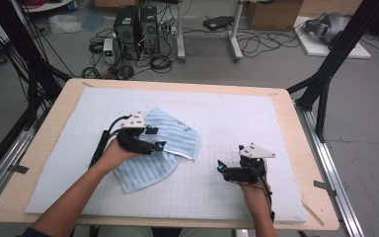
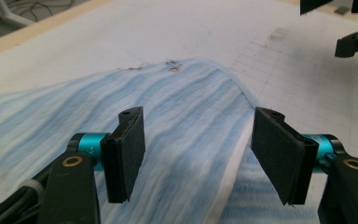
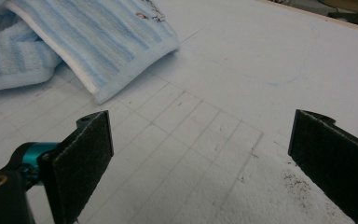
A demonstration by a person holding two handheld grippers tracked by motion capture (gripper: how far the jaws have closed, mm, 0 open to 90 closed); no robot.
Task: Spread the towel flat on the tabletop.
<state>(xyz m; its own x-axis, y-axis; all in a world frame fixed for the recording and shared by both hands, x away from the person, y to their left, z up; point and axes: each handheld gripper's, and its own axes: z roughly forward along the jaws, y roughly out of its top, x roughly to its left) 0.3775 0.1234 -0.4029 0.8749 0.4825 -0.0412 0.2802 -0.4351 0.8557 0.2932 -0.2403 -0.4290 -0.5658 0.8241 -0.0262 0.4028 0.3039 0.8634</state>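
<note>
A blue striped towel (image 1: 170,143) lies folded over on the white mat (image 1: 237,118), left of the middle. Its long axis runs on a slant in the high view, from the near left end up to the far right corner, and its stripes follow that line. The upper layer overlaps the lower one, a white hem showing along its near edge. The left gripper (image 1: 150,143) hovers over the towel, jaws apart with nothing pinched between them; cloth lies below the pads (image 2: 128,149). The right gripper (image 1: 222,168) sits well apart from the towel over bare gridded mat, jaws wide apart
</note>
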